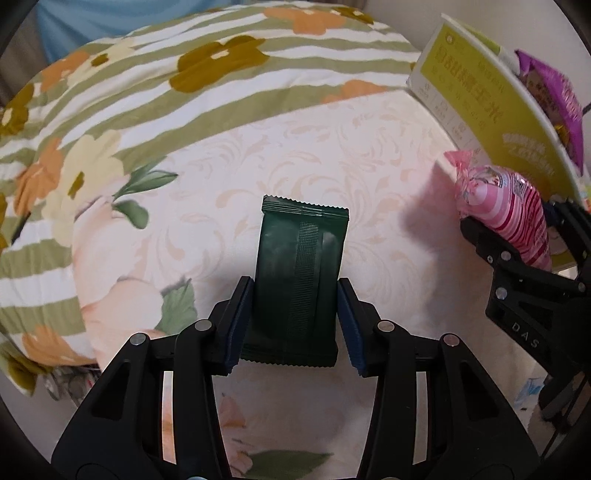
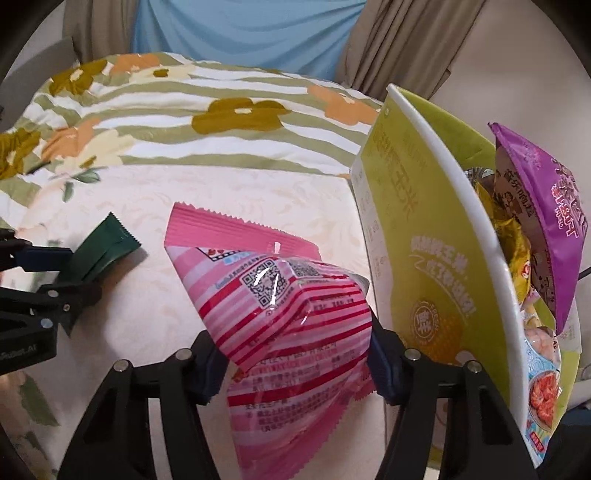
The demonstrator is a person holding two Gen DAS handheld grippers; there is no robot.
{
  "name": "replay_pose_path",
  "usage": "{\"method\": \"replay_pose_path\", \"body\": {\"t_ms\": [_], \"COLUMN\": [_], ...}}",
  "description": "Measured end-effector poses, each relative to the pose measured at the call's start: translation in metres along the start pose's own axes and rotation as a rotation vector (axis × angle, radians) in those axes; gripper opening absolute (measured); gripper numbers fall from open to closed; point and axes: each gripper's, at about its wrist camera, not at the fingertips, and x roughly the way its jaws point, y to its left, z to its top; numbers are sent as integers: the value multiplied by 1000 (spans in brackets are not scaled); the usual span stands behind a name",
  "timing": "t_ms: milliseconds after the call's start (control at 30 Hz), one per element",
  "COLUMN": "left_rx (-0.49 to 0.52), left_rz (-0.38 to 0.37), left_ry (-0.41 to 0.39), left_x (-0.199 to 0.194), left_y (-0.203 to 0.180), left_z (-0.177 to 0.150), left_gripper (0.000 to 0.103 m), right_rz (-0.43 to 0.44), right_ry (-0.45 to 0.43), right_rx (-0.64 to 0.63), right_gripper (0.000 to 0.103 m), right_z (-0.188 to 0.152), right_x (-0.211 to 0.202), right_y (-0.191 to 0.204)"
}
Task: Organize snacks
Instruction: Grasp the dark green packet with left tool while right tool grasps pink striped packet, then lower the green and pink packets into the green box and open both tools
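Observation:
My left gripper (image 1: 293, 325) is shut on a dark green snack packet (image 1: 299, 273), held above the pale bed sheet; the packet also shows at the left of the right wrist view (image 2: 105, 251). My right gripper (image 2: 295, 365) is shut on a pink striped snack bag (image 2: 291, 314), which shows at the right of the left wrist view (image 1: 506, 214). Beside it to the right stands a yellow-green and white box (image 2: 436, 266) that holds several snack bags, among them a purple bag (image 2: 543, 214).
A floral green-striped quilt (image 1: 155, 92) lies bunched behind and to the left on the patterned sheet (image 1: 332, 147). A blue curtain (image 2: 243, 29) and beige curtains hang beyond the bed.

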Motion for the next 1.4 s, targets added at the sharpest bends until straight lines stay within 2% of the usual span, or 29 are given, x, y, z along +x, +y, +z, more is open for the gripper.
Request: {"method": "replay_pose_path", "body": {"t_ms": [100, 333, 467, 633, 700, 867, 1067, 1300, 1367, 1400], "left_rx": [-9, 3, 47, 79, 92, 94, 80, 54, 55, 55], "left_rz": [-11, -43, -56, -86, -88, -121, -139, -115, -72, -50], "left_ry": [-36, -150, -213, -269, -290, -312, -274, -212, -185, -177], "left_x": [-21, -90, -127, -155, -159, -156, -121, -83, -75, -74], "left_y": [-2, -28, -62, -121, -155, -234, -318, -371, -380, -382], "left_z": [1, 16, 30, 46, 54, 70, 93, 105, 106, 105], "left_gripper": [41, 41, 41, 41, 41, 41, 41, 42, 50, 68], "right_rz": [36, 146, 192, 188, 174, 168, 180, 197, 208, 216], "right_ry": [-24, -121, -174, -209, -225, -231, -214, -200, -192, -189], "right_rx": [21, 111, 183, 243, 251, 272, 268, 240, 242, 244], "right_gripper": [59, 59, 59, 59, 59, 59, 59, 59, 59, 59], "right_z": [3, 13, 14, 8, 2, -16, -25, -30, -31, -31], "right_x": [-15, -87, -130, -158, -165, -163, -146, -129, -125, -123], "right_y": [-2, -24, -58, -112, -140, -214, -289, -339, -348, -350]}}
